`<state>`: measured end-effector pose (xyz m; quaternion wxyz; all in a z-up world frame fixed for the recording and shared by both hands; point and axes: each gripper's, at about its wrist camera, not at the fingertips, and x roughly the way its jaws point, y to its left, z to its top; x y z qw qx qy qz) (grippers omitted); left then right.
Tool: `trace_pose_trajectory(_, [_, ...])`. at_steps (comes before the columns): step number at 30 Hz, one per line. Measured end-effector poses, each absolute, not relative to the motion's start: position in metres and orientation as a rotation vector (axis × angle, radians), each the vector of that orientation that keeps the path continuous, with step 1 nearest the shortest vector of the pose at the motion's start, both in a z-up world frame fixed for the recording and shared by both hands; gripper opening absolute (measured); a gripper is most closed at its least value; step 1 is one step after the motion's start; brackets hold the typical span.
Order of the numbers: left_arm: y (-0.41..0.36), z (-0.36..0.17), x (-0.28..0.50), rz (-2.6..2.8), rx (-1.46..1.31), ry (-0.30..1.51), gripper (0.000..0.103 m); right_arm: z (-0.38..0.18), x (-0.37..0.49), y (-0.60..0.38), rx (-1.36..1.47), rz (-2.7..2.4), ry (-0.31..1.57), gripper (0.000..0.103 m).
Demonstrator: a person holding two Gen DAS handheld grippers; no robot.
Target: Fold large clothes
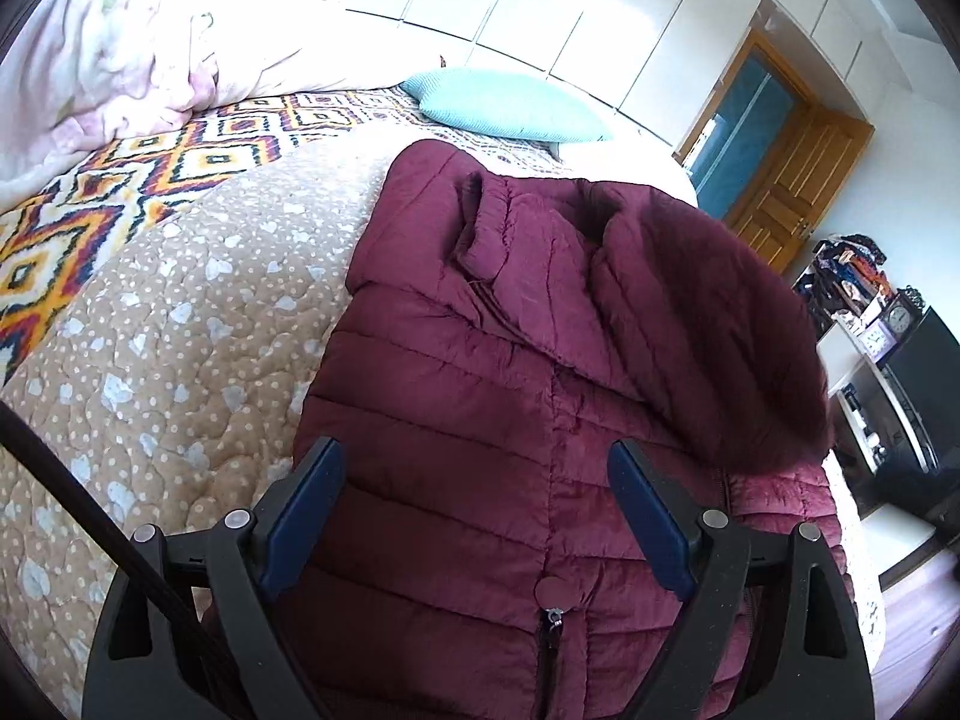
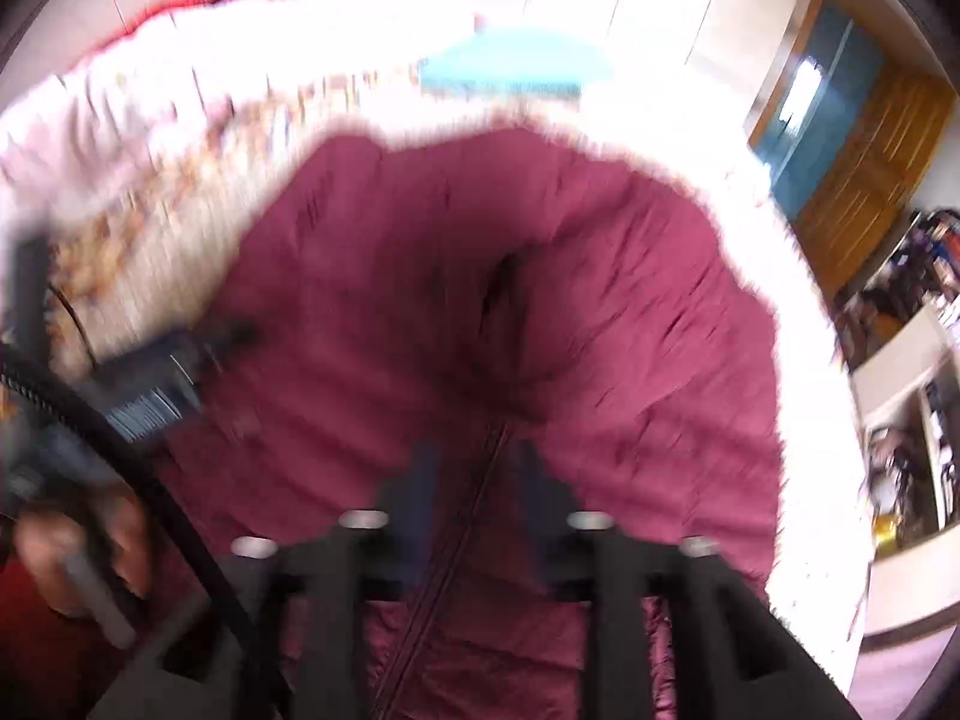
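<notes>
A maroon quilted puffer jacket (image 1: pixel 480 372) lies on the bed with its zipper facing up and a sleeve folded across the chest. Its fur-trimmed hood (image 1: pixel 738 324) lies over the right side. My left gripper (image 1: pixel 477 462) is open and empty, just above the jacket's lower front. The right wrist view is blurred by motion. There the jacket (image 2: pixel 480 300) fills the middle. My right gripper (image 2: pixel 477 462) hovers over the zipper line with its jaws a moderate gap apart and nothing seen between them. The left gripper's body (image 2: pixel 162 378) shows at the left.
The bed has a beige dotted quilt (image 1: pixel 180 360) and a patterned blanket (image 1: pixel 120 192). A pale bundled duvet (image 1: pixel 120 54) and a teal pillow (image 1: pixel 504 102) lie at the far end. White wardrobes, a wooden door (image 1: pixel 786 180) and cluttered shelves (image 1: pixel 870 312) stand to the right.
</notes>
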<state>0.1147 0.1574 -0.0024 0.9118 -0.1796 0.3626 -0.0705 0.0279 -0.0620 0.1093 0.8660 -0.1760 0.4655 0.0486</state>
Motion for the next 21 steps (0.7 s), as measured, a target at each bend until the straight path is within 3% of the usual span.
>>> trace_pose_trajectory(2, [0.154,-0.003,0.116,-0.136,-0.351,0.752,0.088,0.138,0.025,-0.056,-0.368,0.09,0.865,0.064])
trace_pose_trajectory(7, [0.154,-0.003,0.117,-0.136,-0.352,0.753,0.088,0.168,0.059,-0.047,-0.375,0.041,0.721,0.065])
trace_pose_trajectory(8, [0.155,-0.003,0.117,-0.137,-0.354,0.755,0.088,0.162,0.074,-0.046,-0.367,0.02,0.743,0.065])
trace_pose_trajectory(11, [0.155,-0.003,0.117,-0.136,-0.353,0.756,0.088,0.131,0.118,-0.049,-0.288,0.006,0.855,0.047])
trace_pose_trajectory(17, [0.154,-0.007,0.123,-0.142,-0.362,0.778,0.088,0.008,0.189,-0.061,0.0,0.039,1.144,0.046])
trace_pose_trajectory(21, [0.152,-0.009,0.127,-0.139,-0.352,0.789,0.088,-0.002,0.185,-0.051,-0.034,0.022,1.088,0.048])
